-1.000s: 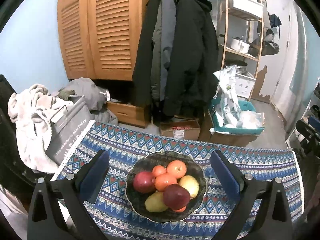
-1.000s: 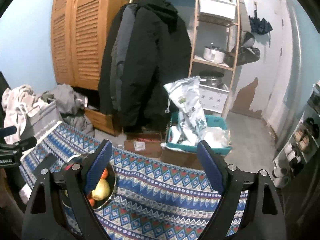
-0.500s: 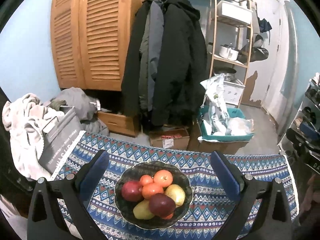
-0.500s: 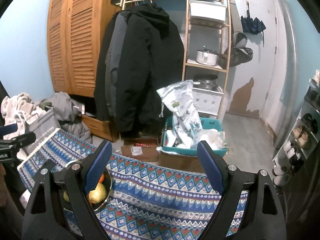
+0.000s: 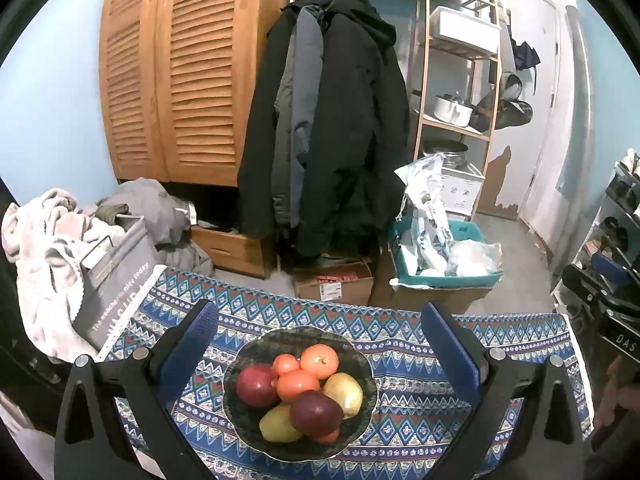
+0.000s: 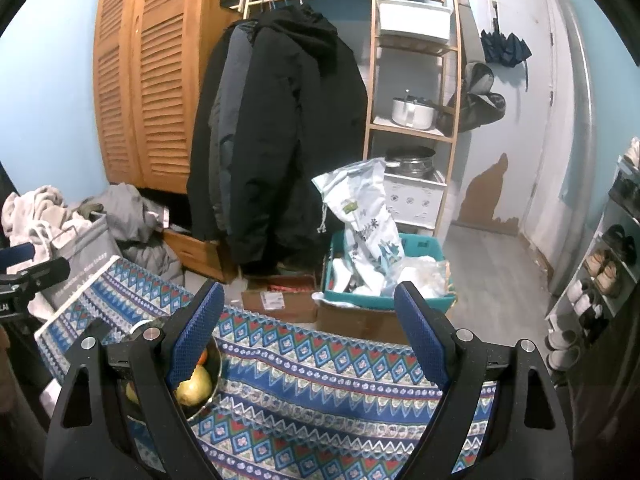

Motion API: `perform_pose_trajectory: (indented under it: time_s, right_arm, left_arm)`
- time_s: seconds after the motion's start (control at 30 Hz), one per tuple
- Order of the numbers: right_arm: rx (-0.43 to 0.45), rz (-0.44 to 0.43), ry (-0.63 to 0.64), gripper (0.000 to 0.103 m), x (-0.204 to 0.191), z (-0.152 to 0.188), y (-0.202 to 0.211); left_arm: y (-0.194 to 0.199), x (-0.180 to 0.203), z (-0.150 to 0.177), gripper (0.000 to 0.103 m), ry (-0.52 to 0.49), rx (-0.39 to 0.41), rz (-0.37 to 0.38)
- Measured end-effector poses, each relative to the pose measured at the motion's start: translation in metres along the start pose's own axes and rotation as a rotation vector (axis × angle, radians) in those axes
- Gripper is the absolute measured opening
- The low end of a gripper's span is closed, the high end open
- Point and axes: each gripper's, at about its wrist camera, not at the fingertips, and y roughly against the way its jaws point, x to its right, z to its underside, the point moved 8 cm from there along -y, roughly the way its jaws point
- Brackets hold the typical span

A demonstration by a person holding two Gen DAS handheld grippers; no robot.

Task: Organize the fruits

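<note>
A dark bowl (image 5: 360,360) stands on the patterned blue tablecloth (image 5: 500,360). It holds two red apples (image 5: 256,385), several oranges (image 5: 319,361) and two yellow-green fruits (image 5: 345,389). My left gripper (image 5: 318,356) is open and empty, above and behind the bowl, its blue pads on either side. My right gripper (image 6: 310,336) is open and empty over the cloth to the right of the bowl (image 6: 214,376), whose edge and a yellow fruit (image 6: 194,388) show behind its left finger.
Beyond the table's far edge are a cardboard box (image 5: 334,282), a teal bin with bags (image 5: 444,264), hanging coats (image 5: 328,128), a wooden shelf rack (image 5: 460,80) and a grey laundry basket (image 5: 116,276) at the left. A shoe rack (image 6: 612,248) is at the right.
Both grippers have lifted and drawn back a little, so the bowl sits lower in the left wrist view. Both stay open and the fruit has not moved.
</note>
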Motion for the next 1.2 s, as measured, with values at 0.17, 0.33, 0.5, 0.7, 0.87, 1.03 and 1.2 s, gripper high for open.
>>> perform_pose_trajectory:
  time_s: [0.17, 0.33, 0.5, 0.7, 0.87, 1.03, 1.2]
  right_arm:
    - [0.006, 0.001, -0.002, 0.086, -0.0013, -0.0003, 0.0]
    - [0.006, -0.002, -0.001, 0.086, -0.0009, -0.0001, -0.0001]
    - [0.003, -0.001, 0.001, 0.086, -0.0014, 0.0002, -0.0004]
    - [0.004, 0.0, 0.002, 0.086, -0.0026, 0.0006, 0.0003]
    - [0.004, 0.001, 0.003, 0.086, -0.0028, 0.0008, 0.0006]
    - [0.005, 0.0, 0.005, 0.086, -0.0031, 0.0006, 0.0006]
    - [0.004, 0.0, 0.002, 0.086, -0.0032, 0.0006, 0.0006]
  left_arm:
    - [0.0012, 0.0003, -0.0011, 0.102, 0.005, 0.005, -0.003]
    - [0.0011, 0.0004, -0.001, 0.102, 0.006, 0.006, -0.003]
    - [0.0013, -0.0004, -0.0007, 0.102, 0.01, 0.001, -0.004]
    - [0.0049, 0.0004, -0.0004, 0.102, 0.012, 0.008, -0.012]
    - [0.0049, 0.0014, -0.0001, 0.102, 0.007, 0.008, -0.019]
    - [0.0048, 0.0012, -0.0003, 0.102, 0.008, 0.007, -0.02]
    - [0.0047, 0.0013, 0.0002, 0.102, 0.008, 0.006, -0.016]
